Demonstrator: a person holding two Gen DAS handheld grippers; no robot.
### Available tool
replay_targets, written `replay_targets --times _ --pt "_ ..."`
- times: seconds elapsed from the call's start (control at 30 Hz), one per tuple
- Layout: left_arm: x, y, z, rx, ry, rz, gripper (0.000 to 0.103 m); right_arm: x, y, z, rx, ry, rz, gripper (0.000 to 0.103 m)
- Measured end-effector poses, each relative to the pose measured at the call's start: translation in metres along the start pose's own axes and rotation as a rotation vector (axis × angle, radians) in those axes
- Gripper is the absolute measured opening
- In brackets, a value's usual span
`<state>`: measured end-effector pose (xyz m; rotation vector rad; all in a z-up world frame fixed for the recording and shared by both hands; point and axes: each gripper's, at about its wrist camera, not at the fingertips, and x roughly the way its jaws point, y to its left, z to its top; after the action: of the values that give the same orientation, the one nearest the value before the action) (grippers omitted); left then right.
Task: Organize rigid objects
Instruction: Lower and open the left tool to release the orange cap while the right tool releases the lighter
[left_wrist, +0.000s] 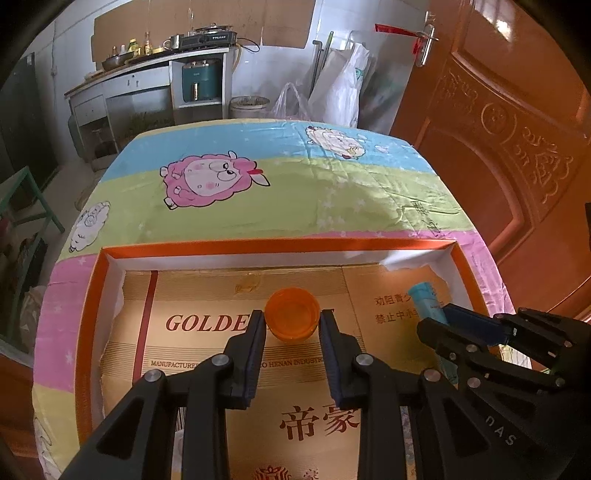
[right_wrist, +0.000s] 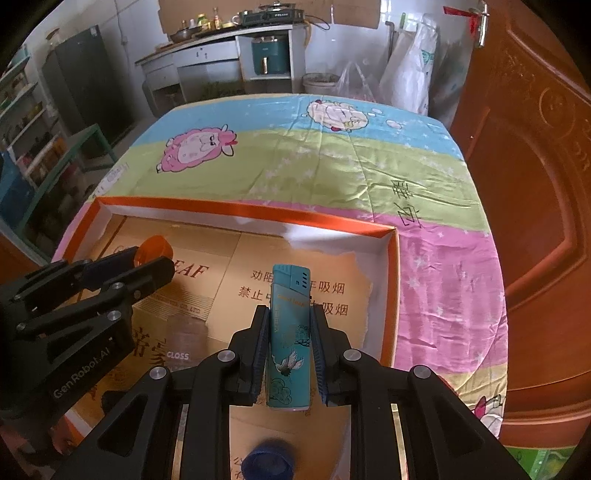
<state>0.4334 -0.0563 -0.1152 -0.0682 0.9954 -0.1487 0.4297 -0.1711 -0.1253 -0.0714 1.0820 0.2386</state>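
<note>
L tongs (left_wrist: 291, 325) pinch an orange cap (left_wrist: 291, 317) at their tips, jaws narrow, pads touching both sides; R tongs (right_wrist: 288, 325) are clamped on a teal lighter (right_wrist: 289, 343), held upright w/ its top sticking out past the tips. Both hang over the orange-rimmed tray (left_wrist: 277, 245), which sits on the near part of a desk under a cartoon-sheep cloth (left_wrist: 258, 199); tray floor is lined w/ gold printed cardboard (left_wrist: 207, 347). Risks, as I judge: the cap is held only at the very tips, so a tilt or bump could let it pop out & roll; the lighter is smooth & tall, so it may topple if released upright. The 2 tongs are close together, so a sideways move could knock them. R wrist view shows a dark blue round thing (right_wrist: 269, 461) low in the tray near the camera, blurred, can't tell what; the L view doesn't show it. L view shows the cap's open hollow side facing the camera; R view only catches its edge behind the L tongs.
</note>
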Motion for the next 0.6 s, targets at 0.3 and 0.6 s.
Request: replay_targets --times 0.3,0.6 --pt "0.0097 0.0027 -0.0033 -0.001 0.022 -0.013 0.030 0.0090 0.0031 -0.0019 -0.017 0.015 -0.015 0.023" --pt "0.0097 0.0048 -0.0038 -0.003 0.021 -0.033 0.030 0.0110 0.0066 -0.0033 -0.037 0.012 -0.030 0.023"
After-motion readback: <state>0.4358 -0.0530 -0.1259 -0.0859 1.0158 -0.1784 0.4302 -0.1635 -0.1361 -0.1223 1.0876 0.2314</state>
